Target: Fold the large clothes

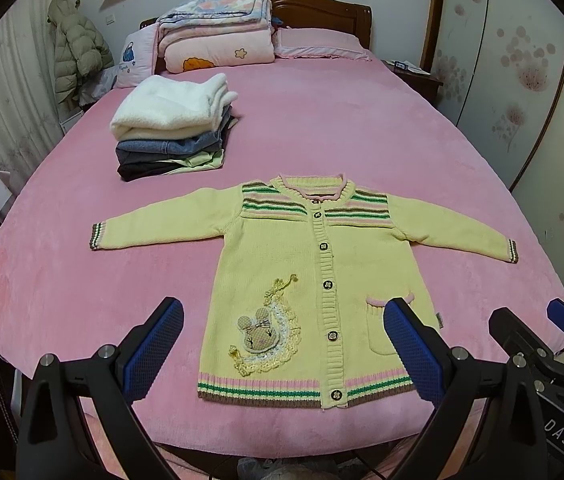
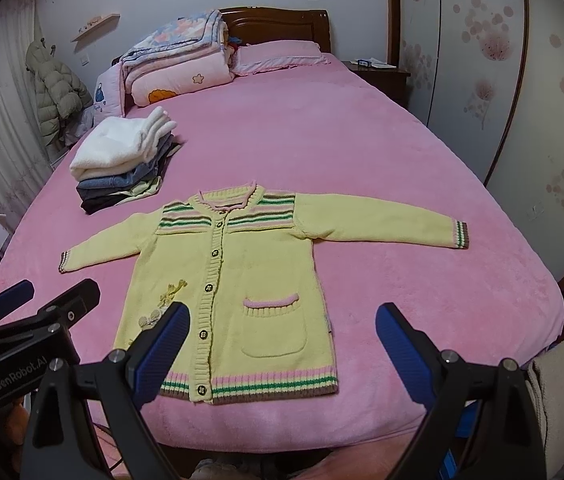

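Note:
A yellow knitted cardigan (image 1: 282, 264) lies flat and buttoned on the pink bed, both sleeves spread out, hem toward me. It has striped shoulders, a bunny patch and a pocket; it also shows in the right wrist view (image 2: 242, 272). My left gripper (image 1: 282, 344) is open and empty, held above the hem, not touching it. My right gripper (image 2: 282, 344) is open and empty, above the cardigan's lower right side near the pocket. The right gripper also shows at the right edge of the left wrist view (image 1: 542, 328), and the left gripper at the left edge of the right wrist view (image 2: 46, 300).
A stack of folded clothes (image 1: 174, 128) with a white fleece on top sits at the bed's left. Folded quilts (image 1: 218, 32) and a pillow (image 1: 318, 44) lie by the wooden headboard. The pink bed (image 1: 362, 128) ends near me. A wardrobe (image 1: 522, 80) stands at the right.

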A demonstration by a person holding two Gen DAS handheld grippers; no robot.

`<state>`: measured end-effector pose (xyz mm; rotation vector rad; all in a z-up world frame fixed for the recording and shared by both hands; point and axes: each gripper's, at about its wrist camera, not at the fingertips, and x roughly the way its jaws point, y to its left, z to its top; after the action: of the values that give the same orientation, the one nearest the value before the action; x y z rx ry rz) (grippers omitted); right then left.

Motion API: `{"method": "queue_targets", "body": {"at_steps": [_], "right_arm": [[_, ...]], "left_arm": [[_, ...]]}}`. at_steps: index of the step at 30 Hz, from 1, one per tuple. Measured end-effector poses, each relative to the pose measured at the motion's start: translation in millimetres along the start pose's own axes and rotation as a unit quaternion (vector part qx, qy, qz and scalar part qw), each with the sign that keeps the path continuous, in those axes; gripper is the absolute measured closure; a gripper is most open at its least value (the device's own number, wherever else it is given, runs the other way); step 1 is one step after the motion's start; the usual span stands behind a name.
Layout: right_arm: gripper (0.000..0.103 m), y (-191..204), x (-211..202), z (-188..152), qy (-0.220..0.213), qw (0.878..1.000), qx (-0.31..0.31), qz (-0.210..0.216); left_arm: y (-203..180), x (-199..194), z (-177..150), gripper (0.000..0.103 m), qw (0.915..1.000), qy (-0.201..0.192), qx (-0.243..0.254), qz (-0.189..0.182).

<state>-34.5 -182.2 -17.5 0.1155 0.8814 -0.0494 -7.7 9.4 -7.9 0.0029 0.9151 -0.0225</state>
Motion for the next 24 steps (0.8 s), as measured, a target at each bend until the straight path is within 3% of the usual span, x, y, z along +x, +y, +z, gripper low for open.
{"method": "queue_targets", "body": {"at_steps": [24], "right_arm": [[0.008,6.0,17.2,4.4,0.008,1.000,-0.011,-0.018]], "left_arm": [[5.7,8.1,-0.8,0.003,0.9999,0.012,-0.003,-0.005]]}}
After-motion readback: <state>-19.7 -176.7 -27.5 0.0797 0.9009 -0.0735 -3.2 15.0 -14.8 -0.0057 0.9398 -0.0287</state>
